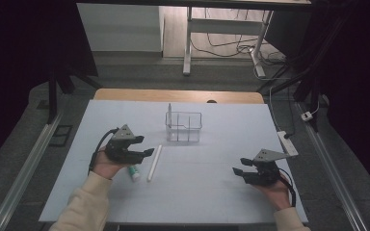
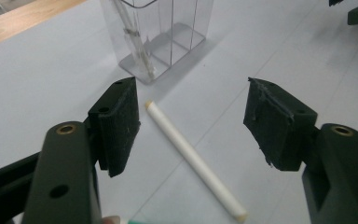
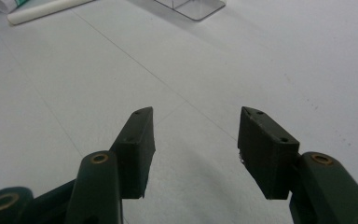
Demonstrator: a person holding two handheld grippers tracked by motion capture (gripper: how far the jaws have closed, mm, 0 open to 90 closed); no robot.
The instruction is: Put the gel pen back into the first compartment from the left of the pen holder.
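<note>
We hold the left tongs [image 2: 191, 126] released over the slim white cylindrical stick [image 2: 193, 161] lying on the desk [image 1: 212, 192] near the clear plastic box [image 1: 183, 127]. Next: lower, clench. Right tongs [image 3: 193, 149] idle, released.

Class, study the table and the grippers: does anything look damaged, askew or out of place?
One thing: on the left gripper, the right-hand fingers' pad has a ragged, chipped edge. Otherwise the white stick lies flat on the table, and the clear holder stands upright.
</note>
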